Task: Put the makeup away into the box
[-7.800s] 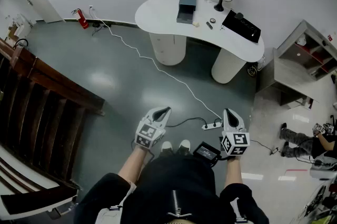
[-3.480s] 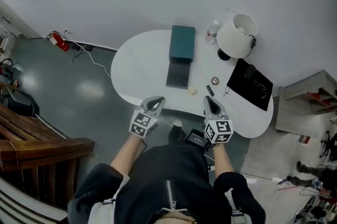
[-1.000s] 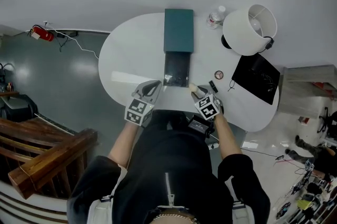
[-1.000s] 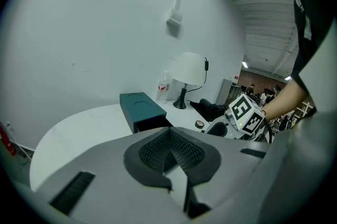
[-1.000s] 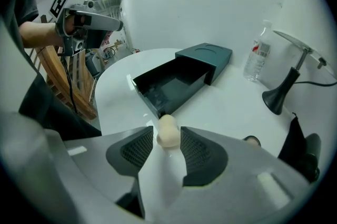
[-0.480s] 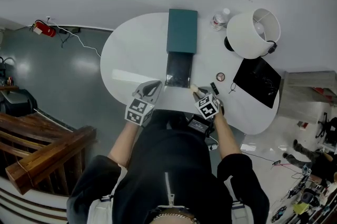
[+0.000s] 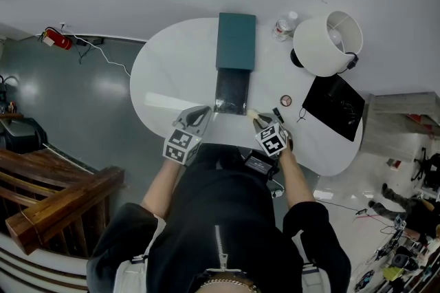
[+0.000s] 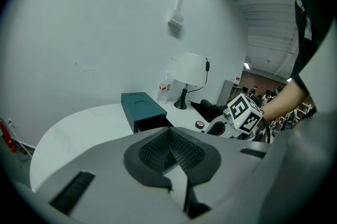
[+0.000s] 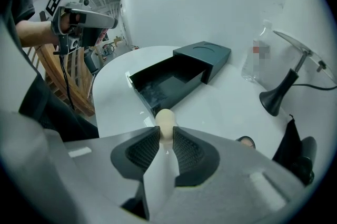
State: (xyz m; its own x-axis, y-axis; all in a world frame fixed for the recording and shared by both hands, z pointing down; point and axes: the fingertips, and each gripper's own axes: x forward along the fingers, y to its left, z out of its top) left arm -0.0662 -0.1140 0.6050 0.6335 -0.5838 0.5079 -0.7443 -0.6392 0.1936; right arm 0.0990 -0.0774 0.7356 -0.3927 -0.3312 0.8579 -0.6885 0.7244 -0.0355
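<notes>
A teal box (image 7: 236, 40) stands on the white table (image 7: 172, 71) with its dark drawer (image 7: 231, 92) pulled out toward me. My right gripper (image 7: 260, 121) is at the drawer's front right corner. Its jaws have just been closing and its pads now press on a beige egg-shaped makeup sponge (image 9: 165, 122), whose top pokes out beyond the pads. My left gripper (image 7: 199, 113) hovers shut and empty at the drawer's front left. A small round compact (image 7: 285, 100) and a black tube (image 7: 278, 115) lie to the right of the drawer.
A white lamp (image 7: 326, 42) and a clear bottle (image 7: 282, 25) stand at the back right, beside a black bag (image 7: 336, 102). The table's near edge lies just under both grippers. A wooden railing (image 7: 55, 209) is down at the left.
The person walked up to the table from across the room. Over the last second both grippers stay at the drawer's front, the right one on the sponge.
</notes>
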